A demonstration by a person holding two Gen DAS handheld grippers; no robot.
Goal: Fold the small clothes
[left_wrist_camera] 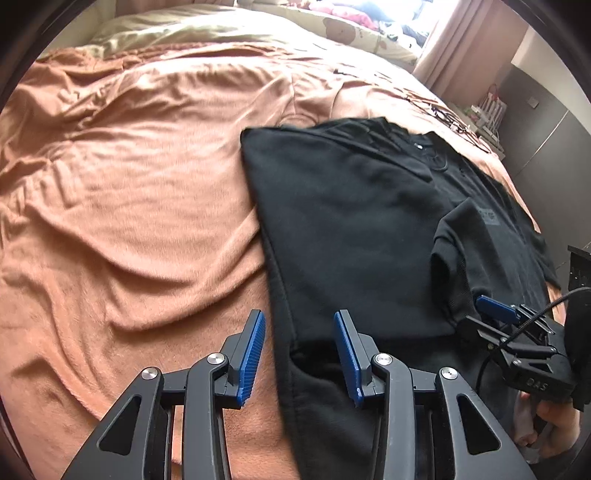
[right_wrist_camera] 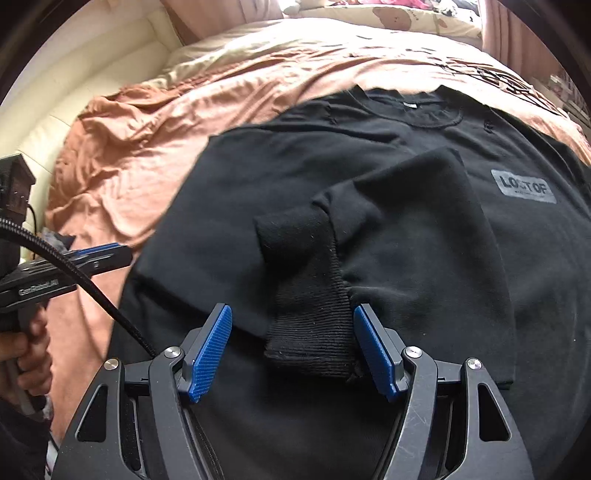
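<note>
A black sweatshirt (left_wrist_camera: 354, 221) lies on an orange bedspread (left_wrist_camera: 129, 184), its left side folded over and one sleeve laid back across the body. It has a grey printed patch (right_wrist_camera: 522, 186) on the chest. My left gripper (left_wrist_camera: 299, 321) is open, straddling the sweatshirt's left edge near the hem. My right gripper (right_wrist_camera: 291, 314) is open, with the ribbed sleeve cuff (right_wrist_camera: 314, 332) lying between its pads and touching the right one. The right gripper also shows in the left wrist view (left_wrist_camera: 495, 308), low at the right. The left gripper shows at the left of the right wrist view (right_wrist_camera: 99, 254).
The rumpled orange bedspread (right_wrist_camera: 122, 147) covers the bed to the left and beyond the sweatshirt. A cream quilt (left_wrist_camera: 177, 33) and patterned pillows lie at the head. A pink curtain (left_wrist_camera: 461, 40) and dark cabinet (left_wrist_camera: 539, 122) stand at the right. A cable (right_wrist_camera: 92, 284) trails from the left gripper.
</note>
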